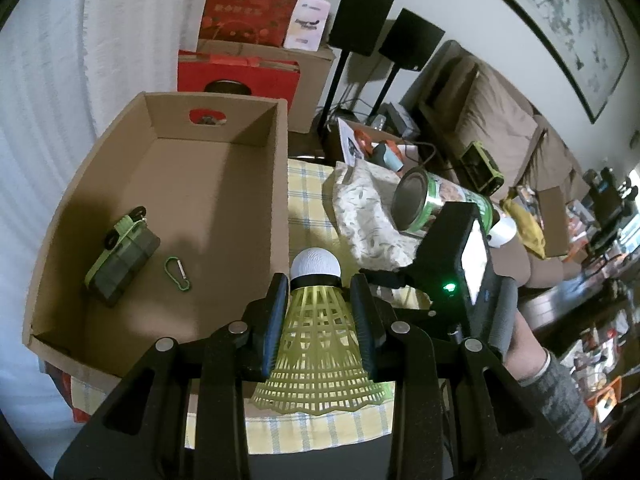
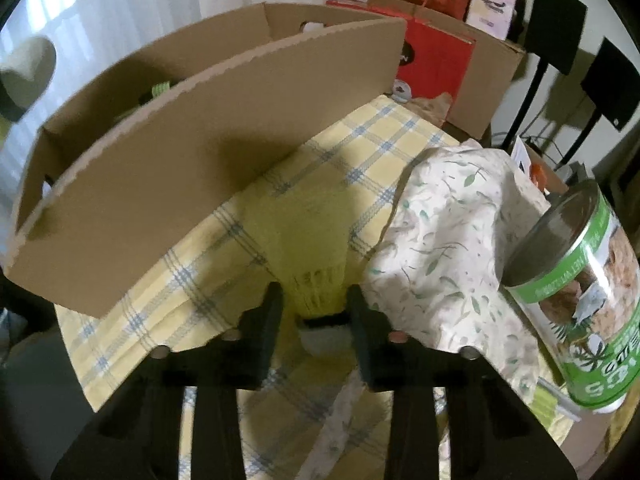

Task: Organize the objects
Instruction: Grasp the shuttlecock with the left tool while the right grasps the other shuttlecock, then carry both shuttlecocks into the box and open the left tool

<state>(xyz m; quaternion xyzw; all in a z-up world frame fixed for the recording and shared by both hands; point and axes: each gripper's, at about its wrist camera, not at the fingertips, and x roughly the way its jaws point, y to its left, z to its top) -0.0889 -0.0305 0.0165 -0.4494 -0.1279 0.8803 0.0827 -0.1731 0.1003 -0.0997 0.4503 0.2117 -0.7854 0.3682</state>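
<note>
My left gripper [image 1: 319, 286] is shut on a yellow plastic shuttlecock [image 1: 318, 344], white cork tip forward, held above the checked tablecloth beside the open cardboard box [image 1: 224, 200]. The box holds a green case [image 1: 122, 254] and a green carabiner [image 1: 178, 268]. My right gripper [image 2: 316, 300] is shut on a second yellow shuttlecock [image 2: 304, 232], cork toward the camera, skirt blurred, held in front of the box's long side wall [image 2: 192, 184]. The right gripper's black body [image 1: 460, 256] shows in the left wrist view.
A green-labelled tin can [image 2: 576, 308] lies tilted on a floral cloth [image 2: 448, 248] at the right; it also shows in the left wrist view [image 1: 436, 204]. Red gift bags [image 1: 248, 8], cartons and two black speakers [image 1: 384, 36] stand behind. A sofa [image 1: 500, 120] is at the right.
</note>
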